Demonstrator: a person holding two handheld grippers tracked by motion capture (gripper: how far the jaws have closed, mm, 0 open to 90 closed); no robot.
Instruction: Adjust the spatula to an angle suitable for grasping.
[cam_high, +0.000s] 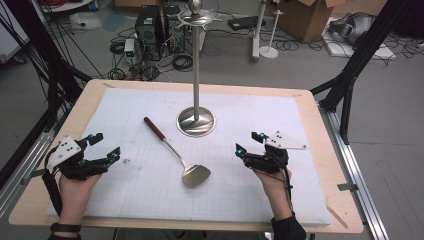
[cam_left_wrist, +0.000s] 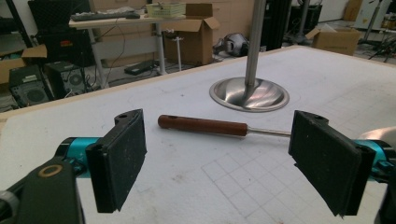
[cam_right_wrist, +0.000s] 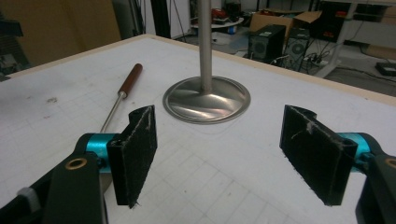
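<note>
A metal spatula (cam_high: 175, 153) with a brown wooden handle (cam_left_wrist: 201, 126) lies flat on the white mat, blade toward the person. Behind it stands a steel pole stand on a round base (cam_high: 196, 122), with hooks at its top (cam_high: 196, 19). My left gripper (cam_high: 105, 145) rests at the mat's left edge, jaws wide open and empty, pointing toward the spatula handle. My right gripper (cam_high: 248, 142) sits right of the spatula blade, jaws also wide open with nothing between them. The stand base (cam_right_wrist: 206, 99) and spatula handle (cam_right_wrist: 130, 79) lie ahead of it.
The white gridded mat (cam_high: 150, 190) covers a wooden table (cam_high: 345, 210). Beyond the table the floor holds computer towers (cam_high: 149, 25), cables and cardboard boxes (cam_high: 305, 17). Black frame struts (cam_high: 350, 75) rise beside the table's right side.
</note>
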